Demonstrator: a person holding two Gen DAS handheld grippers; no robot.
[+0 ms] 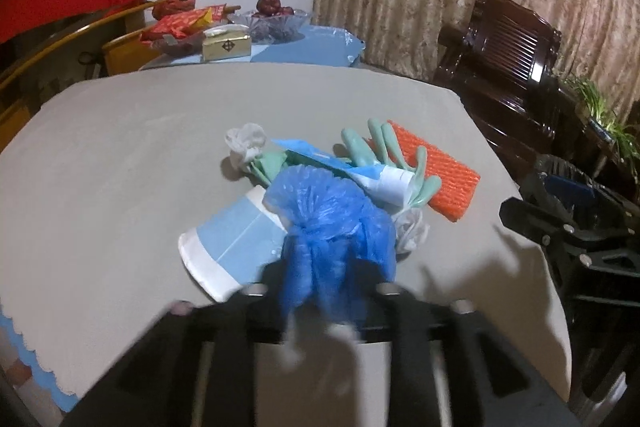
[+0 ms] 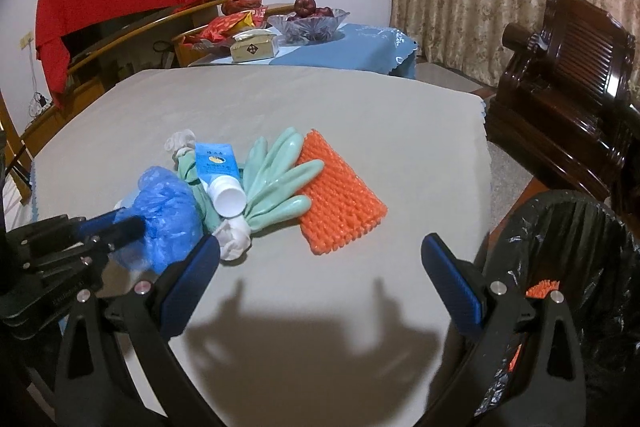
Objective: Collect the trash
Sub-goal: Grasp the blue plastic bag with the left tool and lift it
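Note:
A pile of trash lies on the grey table (image 1: pixel 120 155). My left gripper (image 1: pixel 324 283) is shut on a crumpled blue plastic bag (image 1: pixel 332 219); it also shows in the right wrist view (image 2: pixel 168 215). Behind it lie a blue and white paper cup (image 1: pixel 232 239), a blue tube with a white cap (image 2: pixel 218 171), mint green rubber gloves (image 2: pixel 280 179), white crumpled tissue (image 2: pixel 234 237) and an orange foam net (image 2: pixel 340 203). My right gripper (image 2: pixel 320 263) is open and empty, in front of the pile above the table.
A bin lined with a black bag (image 2: pixel 568 267) stands at the table's right edge, with orange pieces inside. A dark wooden chair (image 2: pixel 560 75) is behind it. A second table at the back holds a fruit bowl (image 2: pixel 308 21), a tissue box and snack packets.

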